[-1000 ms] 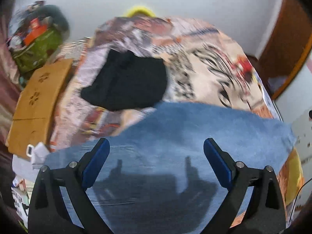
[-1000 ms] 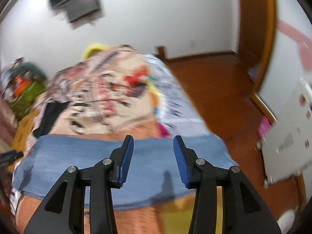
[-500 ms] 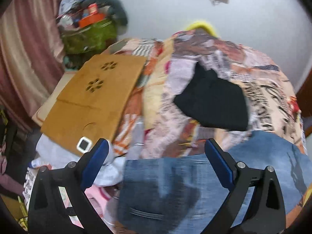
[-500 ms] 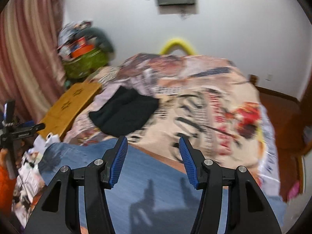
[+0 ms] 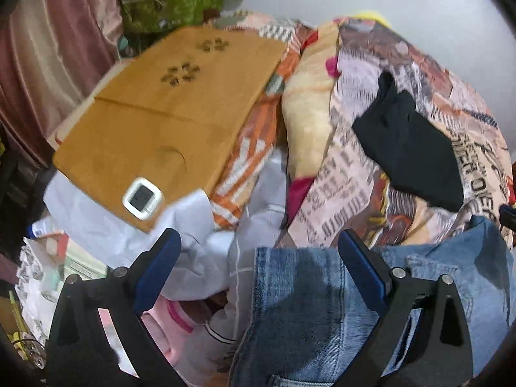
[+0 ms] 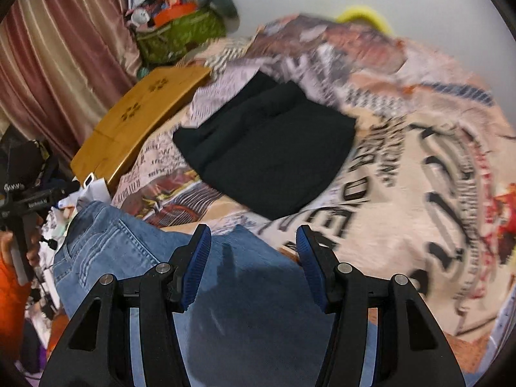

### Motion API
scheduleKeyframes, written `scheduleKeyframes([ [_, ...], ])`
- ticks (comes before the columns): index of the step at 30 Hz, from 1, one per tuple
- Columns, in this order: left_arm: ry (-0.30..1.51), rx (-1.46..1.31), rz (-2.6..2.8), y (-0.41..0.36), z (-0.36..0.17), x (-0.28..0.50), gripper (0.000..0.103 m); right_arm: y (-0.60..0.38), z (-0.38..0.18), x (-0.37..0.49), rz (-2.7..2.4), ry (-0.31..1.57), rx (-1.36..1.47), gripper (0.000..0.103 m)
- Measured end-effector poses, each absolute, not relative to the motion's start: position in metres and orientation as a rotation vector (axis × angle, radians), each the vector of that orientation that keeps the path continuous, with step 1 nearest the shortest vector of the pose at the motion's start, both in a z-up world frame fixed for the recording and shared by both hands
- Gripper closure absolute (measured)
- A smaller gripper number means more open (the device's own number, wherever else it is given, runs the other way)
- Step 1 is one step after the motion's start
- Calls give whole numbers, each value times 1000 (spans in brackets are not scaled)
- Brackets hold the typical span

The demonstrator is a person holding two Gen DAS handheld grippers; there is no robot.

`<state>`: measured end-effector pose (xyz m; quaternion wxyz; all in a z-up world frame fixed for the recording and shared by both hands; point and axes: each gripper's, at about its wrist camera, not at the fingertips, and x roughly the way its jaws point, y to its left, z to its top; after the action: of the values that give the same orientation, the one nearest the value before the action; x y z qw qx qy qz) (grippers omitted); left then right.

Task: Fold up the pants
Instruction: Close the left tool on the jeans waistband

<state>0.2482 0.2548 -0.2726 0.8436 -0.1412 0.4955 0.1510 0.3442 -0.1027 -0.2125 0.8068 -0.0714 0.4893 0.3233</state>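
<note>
Blue denim pants [image 5: 303, 306] lie flat on the patterned bedspread [image 5: 351, 167], waistband end toward the left edge of the bed. My left gripper [image 5: 256, 254] hangs open above that end, its fingers wide apart with nothing between them. In the right wrist view the pants [image 6: 135, 248] spread under my right gripper [image 6: 253, 248], which is open at a middling width over the denim and holds nothing. A pocket and seams show at the left. The other gripper [image 6: 29, 203] and a hand appear at the far left.
A folded black garment [image 6: 271, 148] lies on the bedspread [image 6: 403, 167] beyond the pants. A wooden lap table [image 5: 161, 113] with a small white device [image 5: 142, 198] sits left of the bed, over white cloth [image 5: 196, 251]. A green bag [image 6: 180, 35] and curtain [image 6: 54, 51] stand behind.
Both views have swung left along the pants, from the middle and right end to the waistband end. The lap table and clutter beside the bed came into view. Both grippers stayed open.
</note>
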Motion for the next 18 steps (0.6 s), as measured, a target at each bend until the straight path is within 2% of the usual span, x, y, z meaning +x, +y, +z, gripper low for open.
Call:
scheduleKeyframes([
  [2, 1083, -308, 301, 253, -284, 248, 13, -93, -223, 353, 700, 1089, -173, 52],
  [6, 1124, -401, 268, 256, -304, 240, 14, -79, -245, 362, 742, 1183, -195, 52],
  [10, 1167, -480, 206, 252, -320, 233, 25, -69, -255, 359, 737, 1200, -268, 64],
  [12, 1167, -488, 169, 246, -319, 229, 34, -66, -258, 357, 759, 1216, -286, 77],
  [14, 1162, -490, 126, 239, -317, 227, 58, -65, -257, 349, 750, 1185, -325, 79],
  [15, 1159, -485, 113, 236, -315, 225, 64, -63, -257, 345, 747, 1165, -358, 82],
  [17, 1147, -421, 177, 229, -312, 222, 81, -62, -254, 338, 740, 1131, -390, 84],
  [18, 1144, -384, 222, 227, -311, 220, 83, -61, -253, 336, 735, 1115, -401, 85],
])
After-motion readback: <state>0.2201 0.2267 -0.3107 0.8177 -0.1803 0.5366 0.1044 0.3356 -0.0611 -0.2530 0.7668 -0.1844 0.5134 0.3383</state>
